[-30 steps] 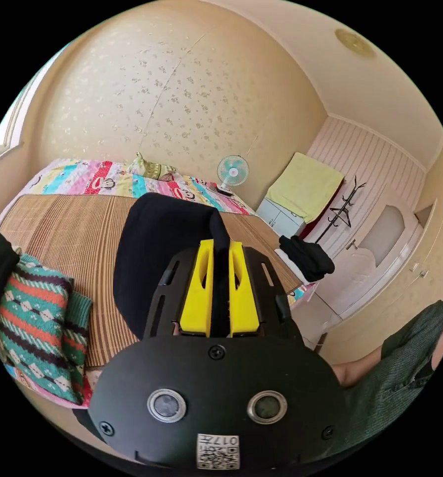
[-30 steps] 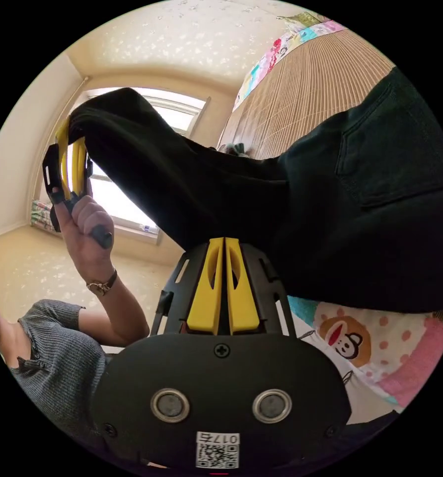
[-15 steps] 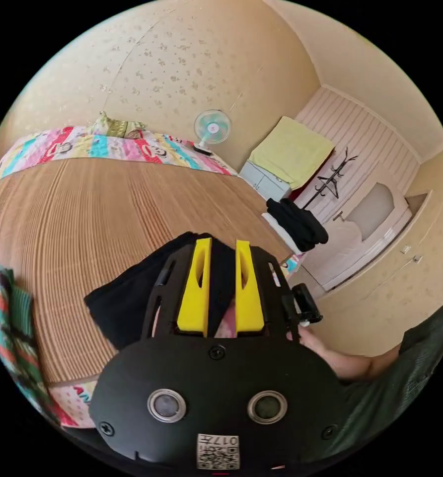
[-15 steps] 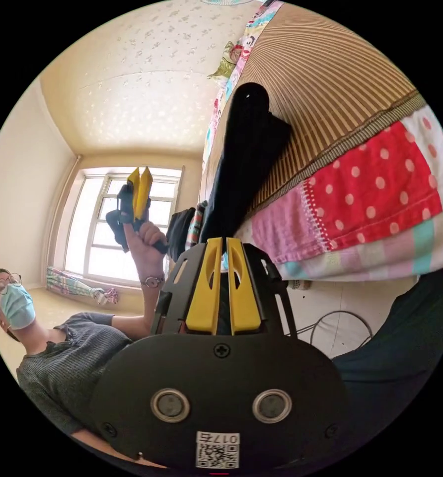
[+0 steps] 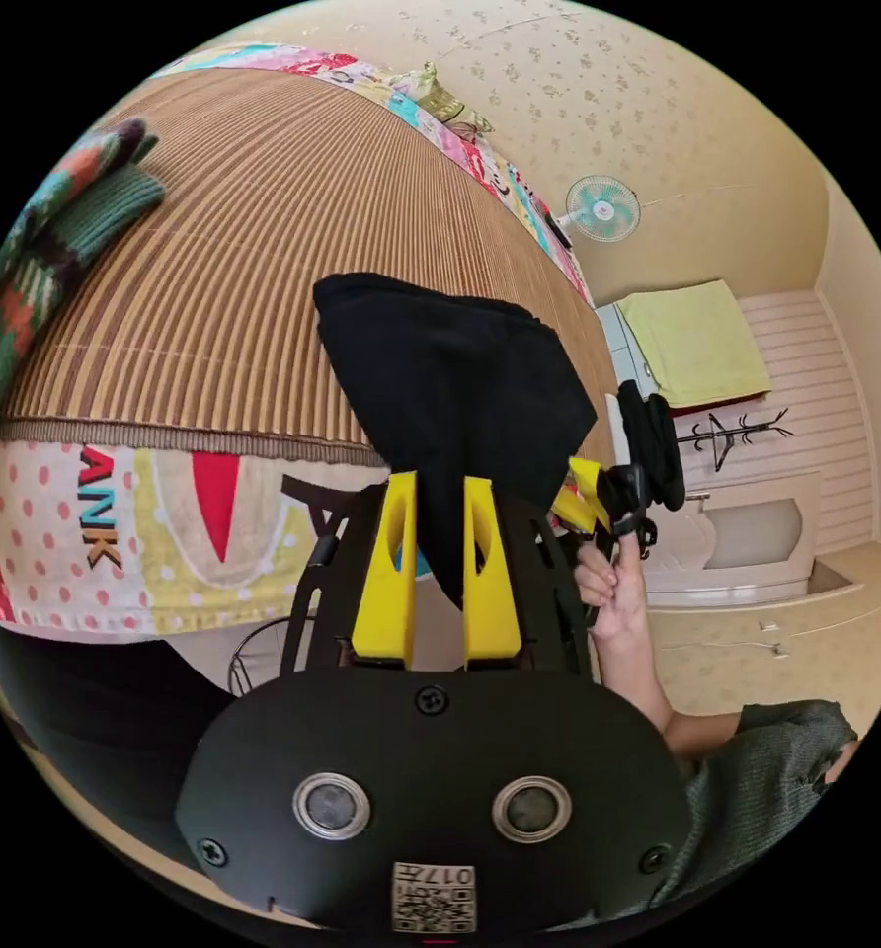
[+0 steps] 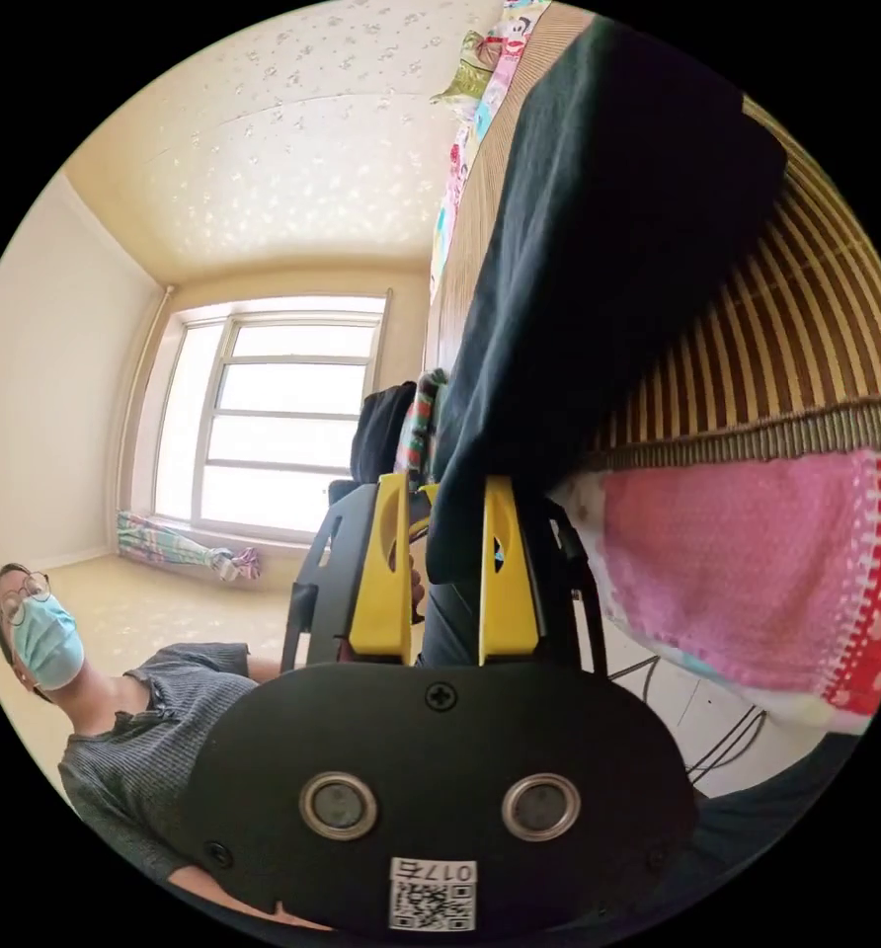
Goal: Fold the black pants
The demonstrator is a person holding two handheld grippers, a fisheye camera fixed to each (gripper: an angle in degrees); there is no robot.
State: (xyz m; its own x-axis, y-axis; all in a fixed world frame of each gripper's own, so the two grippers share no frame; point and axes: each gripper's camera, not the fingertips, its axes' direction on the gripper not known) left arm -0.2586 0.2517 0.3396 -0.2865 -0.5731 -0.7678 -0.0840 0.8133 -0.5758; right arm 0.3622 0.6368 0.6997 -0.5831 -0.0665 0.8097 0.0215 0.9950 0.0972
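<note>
the black pants (image 5: pixel 460 395) lie bunched on the woven bamboo mat (image 5: pixel 233 286) at the near edge of the bed, one corner hanging over the edge. in the left gripper view that corner drops between the yellow jaws of the left gripper (image 5: pixel 437 494); the jaws stand apart with a gap on either side of the cloth, so they are not pressing it. in the right gripper view the right gripper (image 6: pixel 444 494) has its jaws apart too, with the pants' (image 6: pixel 599 286) hanging edge between them and daylight beside it. the right gripper (image 5: pixel 591 504) also appears in the left gripper view, held in a hand (image 5: pixel 608 592) just beside the pants. the patterned sheet (image 5: pixel 115 533) below the mat carries large printed letters, of which "ank" can be read. a knitted sweater (image 5: pixel 45 237) lies at the mat's far side.
</note>
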